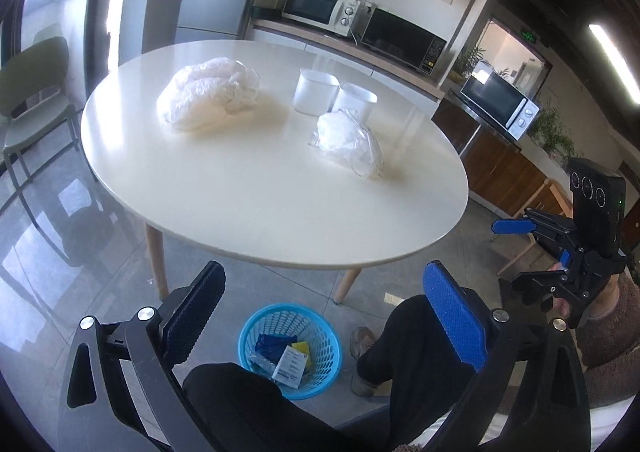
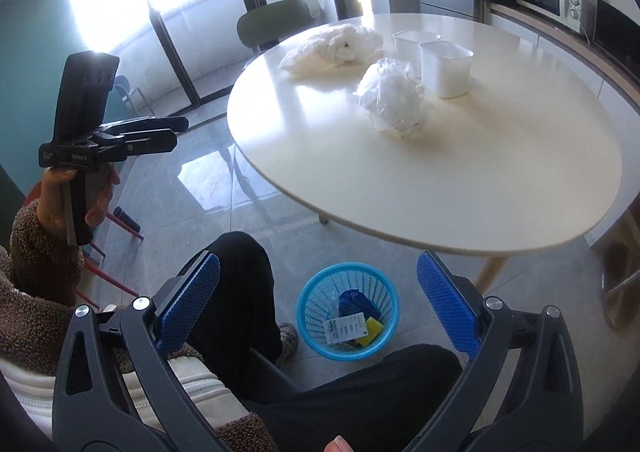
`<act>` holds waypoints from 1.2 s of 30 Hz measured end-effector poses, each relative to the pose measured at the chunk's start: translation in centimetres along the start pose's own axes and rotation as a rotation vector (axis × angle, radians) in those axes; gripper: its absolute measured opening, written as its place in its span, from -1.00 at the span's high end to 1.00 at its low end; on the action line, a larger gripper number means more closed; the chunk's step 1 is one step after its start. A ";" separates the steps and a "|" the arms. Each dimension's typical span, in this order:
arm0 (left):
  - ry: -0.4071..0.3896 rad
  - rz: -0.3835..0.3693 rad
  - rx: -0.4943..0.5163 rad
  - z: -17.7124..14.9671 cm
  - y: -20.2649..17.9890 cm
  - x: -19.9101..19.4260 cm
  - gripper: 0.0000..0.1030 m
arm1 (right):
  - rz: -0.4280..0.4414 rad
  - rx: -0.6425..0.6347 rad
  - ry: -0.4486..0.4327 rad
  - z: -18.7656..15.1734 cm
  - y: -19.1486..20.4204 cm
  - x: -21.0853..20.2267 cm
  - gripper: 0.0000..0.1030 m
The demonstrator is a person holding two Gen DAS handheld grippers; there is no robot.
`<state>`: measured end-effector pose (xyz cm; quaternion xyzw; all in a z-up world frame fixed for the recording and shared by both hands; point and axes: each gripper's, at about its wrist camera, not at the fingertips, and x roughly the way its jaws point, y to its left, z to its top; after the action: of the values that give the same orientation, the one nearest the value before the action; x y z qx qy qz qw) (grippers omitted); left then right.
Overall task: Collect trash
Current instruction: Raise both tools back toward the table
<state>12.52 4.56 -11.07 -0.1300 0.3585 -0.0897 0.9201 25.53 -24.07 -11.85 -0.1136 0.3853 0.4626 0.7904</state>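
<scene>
On the round cream table lie a large crumpled plastic bag and a smaller one. Below the table's near edge a blue mesh basket stands on the floor. It holds a white card, a yellow piece and a blue wrapper. My left gripper is open and empty above the basket. My right gripper is also open and empty, held over the person's lap.
Two white tubs stand behind the smaller bag. The person's legs in black trousers flank the basket. A green chair stands beyond the table, and a counter with microwaves runs behind.
</scene>
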 end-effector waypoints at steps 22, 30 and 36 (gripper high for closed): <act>-0.088 0.108 -0.030 7.2 4.9 1.8 -0.89 | -0.075 0.086 -0.160 6.8 -4.5 1.3 -0.83; -0.051 0.188 -0.017 10.4 6.9 4.6 -0.89 | -0.085 0.080 -0.100 9.1 -5.5 6.0 -0.83; -0.047 0.193 -0.054 13.7 8.7 7.7 -0.89 | -0.106 0.065 -0.060 10.9 -6.1 9.1 -0.83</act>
<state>28.09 13.24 -8.91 -0.1216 0.3502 0.0122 0.9287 38.47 -15.74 -12.04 -0.0940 0.3696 0.4103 0.8284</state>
